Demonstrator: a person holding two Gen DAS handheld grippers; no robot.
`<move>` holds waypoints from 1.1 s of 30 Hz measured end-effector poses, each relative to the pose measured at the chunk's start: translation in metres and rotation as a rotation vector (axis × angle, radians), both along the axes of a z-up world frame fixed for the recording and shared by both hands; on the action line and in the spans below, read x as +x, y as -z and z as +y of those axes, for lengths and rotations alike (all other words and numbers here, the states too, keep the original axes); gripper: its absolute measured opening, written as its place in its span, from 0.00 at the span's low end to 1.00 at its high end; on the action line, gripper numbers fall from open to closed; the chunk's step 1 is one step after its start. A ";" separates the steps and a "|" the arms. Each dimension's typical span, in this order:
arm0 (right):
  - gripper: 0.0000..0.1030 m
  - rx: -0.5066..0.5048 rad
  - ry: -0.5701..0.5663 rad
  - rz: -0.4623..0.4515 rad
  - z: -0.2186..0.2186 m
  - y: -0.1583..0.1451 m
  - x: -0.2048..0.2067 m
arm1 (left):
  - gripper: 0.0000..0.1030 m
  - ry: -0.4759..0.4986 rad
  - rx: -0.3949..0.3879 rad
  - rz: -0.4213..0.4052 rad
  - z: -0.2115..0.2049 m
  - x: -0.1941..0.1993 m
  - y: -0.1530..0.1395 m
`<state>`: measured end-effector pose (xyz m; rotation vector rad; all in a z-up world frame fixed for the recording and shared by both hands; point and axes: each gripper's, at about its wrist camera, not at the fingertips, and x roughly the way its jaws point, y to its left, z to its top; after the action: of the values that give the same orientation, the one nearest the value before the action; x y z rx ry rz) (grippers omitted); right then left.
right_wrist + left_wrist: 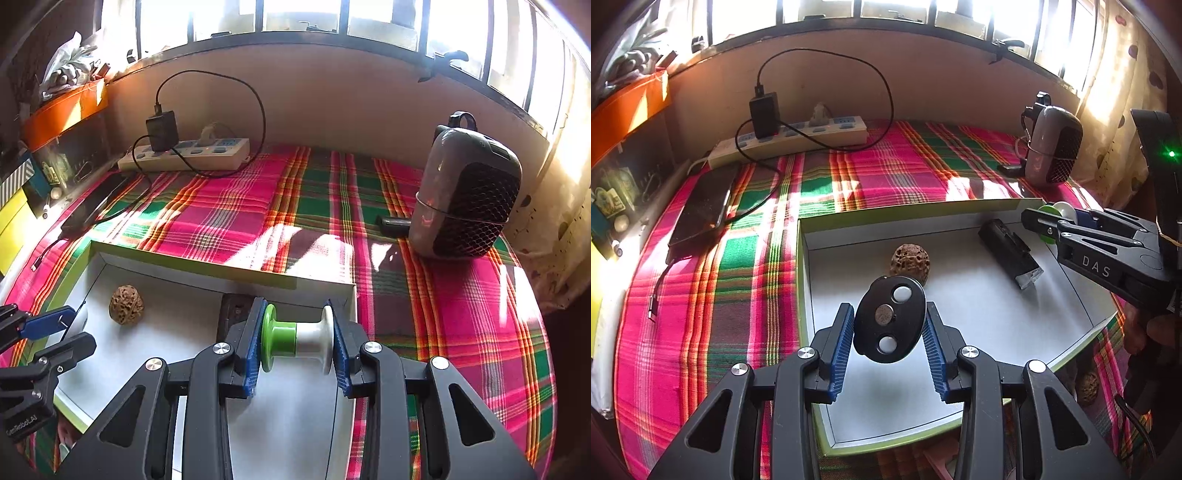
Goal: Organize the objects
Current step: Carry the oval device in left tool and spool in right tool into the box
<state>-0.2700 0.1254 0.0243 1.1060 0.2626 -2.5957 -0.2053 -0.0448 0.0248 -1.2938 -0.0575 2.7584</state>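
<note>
Grippers both loaded over white tray [1071, 306], centre frame. Left gripper [889, 330] clamps black oval disc [889, 319] by its edges; right gripper [297, 341] pinches green-and-white spool [295, 339] end to end, likely for drop-off beside walnut [909, 260] already inside.

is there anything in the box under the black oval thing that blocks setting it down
Nothing visible does. The left gripper holds the black oval piece over a bare patch of the box floor. The walnut lies just beyond it and the black block farther right, both clear of that patch.
</note>
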 end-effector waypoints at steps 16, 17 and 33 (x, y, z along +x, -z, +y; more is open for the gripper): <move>0.33 0.021 -0.004 -0.048 -0.005 0.015 -0.010 | 0.34 0.001 -0.015 -0.014 0.005 -0.013 0.009; 0.33 0.026 -0.003 -0.046 -0.005 0.015 -0.010 | 0.34 0.003 -0.015 -0.016 0.006 -0.014 0.010; 0.33 0.041 0.010 -0.037 -0.007 0.016 -0.010 | 0.34 0.001 -0.055 -0.015 0.010 -0.013 0.010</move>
<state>-0.2795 0.1182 0.0079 1.1710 0.3041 -2.5872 -0.2184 -0.0346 0.0144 -1.3267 0.0184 2.7690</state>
